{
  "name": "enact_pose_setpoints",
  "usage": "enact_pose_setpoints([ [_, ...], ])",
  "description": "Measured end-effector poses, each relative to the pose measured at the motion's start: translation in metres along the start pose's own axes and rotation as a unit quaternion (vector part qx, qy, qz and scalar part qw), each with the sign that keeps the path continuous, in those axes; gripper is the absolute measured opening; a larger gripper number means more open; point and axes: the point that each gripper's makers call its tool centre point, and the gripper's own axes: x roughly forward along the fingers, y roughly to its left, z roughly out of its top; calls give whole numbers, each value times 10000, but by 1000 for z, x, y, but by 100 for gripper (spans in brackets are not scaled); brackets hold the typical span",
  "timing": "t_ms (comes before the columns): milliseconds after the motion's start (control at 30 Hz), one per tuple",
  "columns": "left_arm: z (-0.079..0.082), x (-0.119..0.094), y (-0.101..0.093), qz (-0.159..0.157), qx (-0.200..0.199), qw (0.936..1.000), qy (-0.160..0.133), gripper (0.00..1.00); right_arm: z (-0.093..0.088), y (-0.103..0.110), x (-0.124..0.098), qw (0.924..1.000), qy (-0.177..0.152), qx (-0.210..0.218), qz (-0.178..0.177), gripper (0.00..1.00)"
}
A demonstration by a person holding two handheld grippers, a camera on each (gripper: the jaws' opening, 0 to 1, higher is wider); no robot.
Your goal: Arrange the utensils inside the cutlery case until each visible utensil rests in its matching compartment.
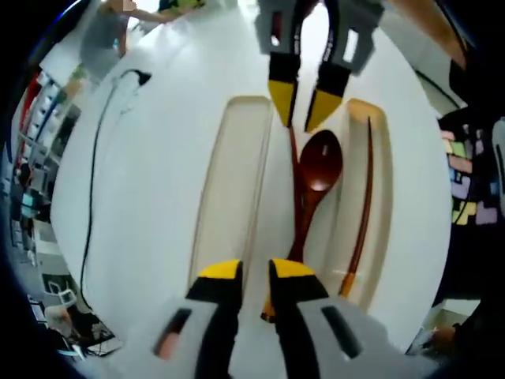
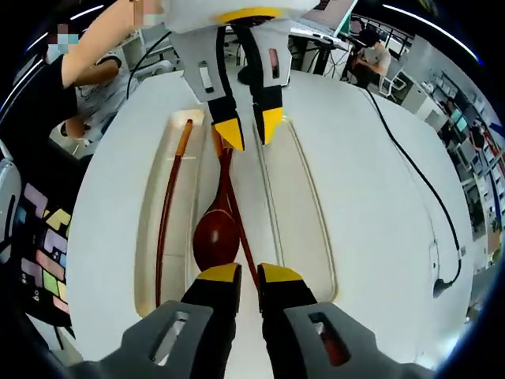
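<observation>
Both grippers, left (image 1: 252,272) and right (image 2: 241,276), are a little open and hold nothing; grab the spoon (image 1: 318,170) handle gently, then lift it straight.

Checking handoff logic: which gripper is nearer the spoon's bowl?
Right. The right gripper has its tips beside the spoon bowl; the left gripper sits at the handle end, opposite the bowl.

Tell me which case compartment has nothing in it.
The outer compartment far from the lone chopstick; the middle one holds the spoon.
</observation>
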Motion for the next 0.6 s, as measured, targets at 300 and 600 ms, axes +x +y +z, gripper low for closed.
enact_pose_setpoints([
  [300, -5, 8, -7, -107, -5, 9999, 120, 13, -4, 1, 9, 9989, 254, -312, 237, 8],
  [600, -6, 6, -13, -222, 146, 9996, 119, 14, -2, -2, 19, 9989, 151, -215, 399, 7],
])
